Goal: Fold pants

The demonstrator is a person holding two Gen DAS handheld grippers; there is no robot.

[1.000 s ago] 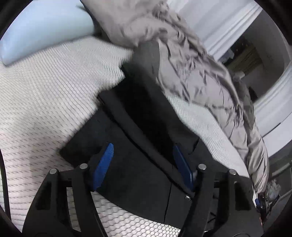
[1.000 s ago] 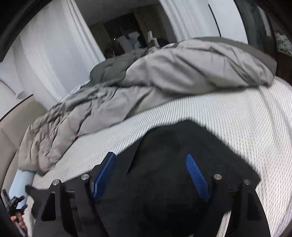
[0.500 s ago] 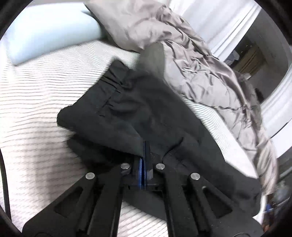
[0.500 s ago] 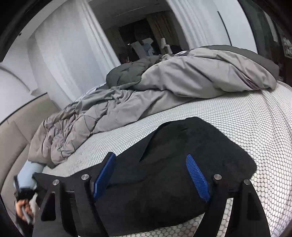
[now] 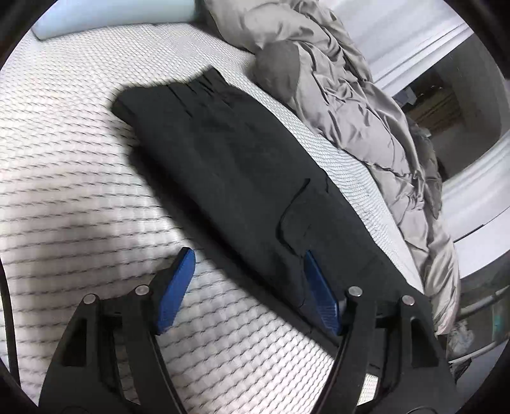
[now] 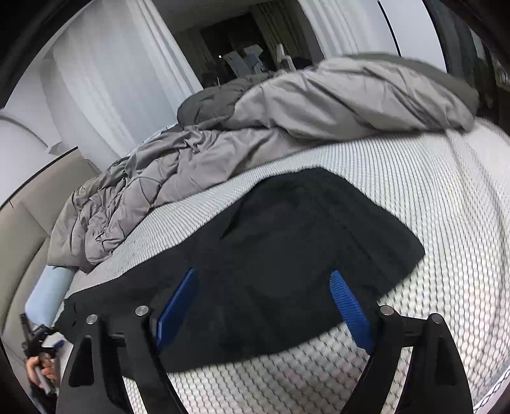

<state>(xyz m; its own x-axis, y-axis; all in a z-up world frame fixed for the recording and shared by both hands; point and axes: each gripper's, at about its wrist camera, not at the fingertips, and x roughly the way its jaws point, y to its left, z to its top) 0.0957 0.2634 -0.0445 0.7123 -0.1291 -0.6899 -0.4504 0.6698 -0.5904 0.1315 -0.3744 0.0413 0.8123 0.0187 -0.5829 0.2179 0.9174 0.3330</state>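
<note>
We judge the black pants already folded lengthwise on the bed beside the grey duvet, crosswise folds remaining; our left gripper and right gripper hang with fingers apart, holding nothing.

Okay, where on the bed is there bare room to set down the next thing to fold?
Bare mattress lies left of the pants in the left view, up to the pillow, and right of them in the right view. The strip between pants and duvet is narrow; the duvet crowds that far side.
</note>
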